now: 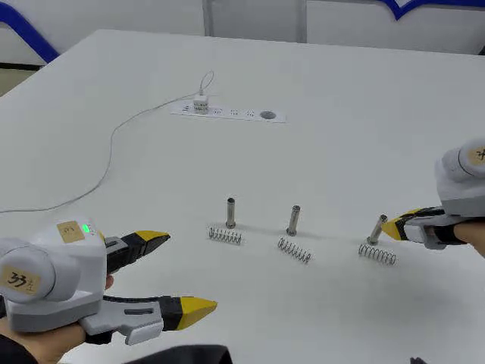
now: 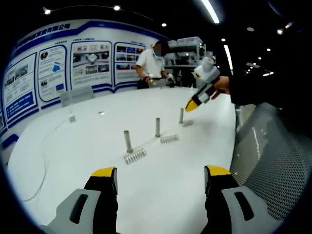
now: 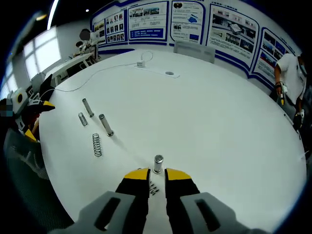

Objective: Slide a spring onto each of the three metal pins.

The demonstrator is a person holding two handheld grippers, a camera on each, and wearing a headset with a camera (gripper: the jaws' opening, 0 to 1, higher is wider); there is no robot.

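Observation:
Three short metal pins stand upright in a row on the white table: left pin [image 1: 230, 212], middle pin [image 1: 293, 220], right pin [image 1: 377, 229]. A loose spring lies flat in front of each: left spring [image 1: 225, 236], middle spring [image 1: 294, 250], right spring [image 1: 377, 254]. My right gripper [image 1: 392, 227] has its yellow tips right beside the top of the right pin [image 3: 158, 164]. Its jaws stand a narrow gap apart, and the pin is just ahead of them, not clamped. My left gripper [image 1: 178, 274] is wide open and holds nothing, short of the left pin [image 2: 127, 141].
A flat white power strip [image 1: 227, 112] lies at the back of the table, with a white plug and a cable [image 1: 114, 144] trailing off to the left. A person [image 2: 153, 66] stands beyond the table's far side. The table's right edge [image 2: 234, 126] is close.

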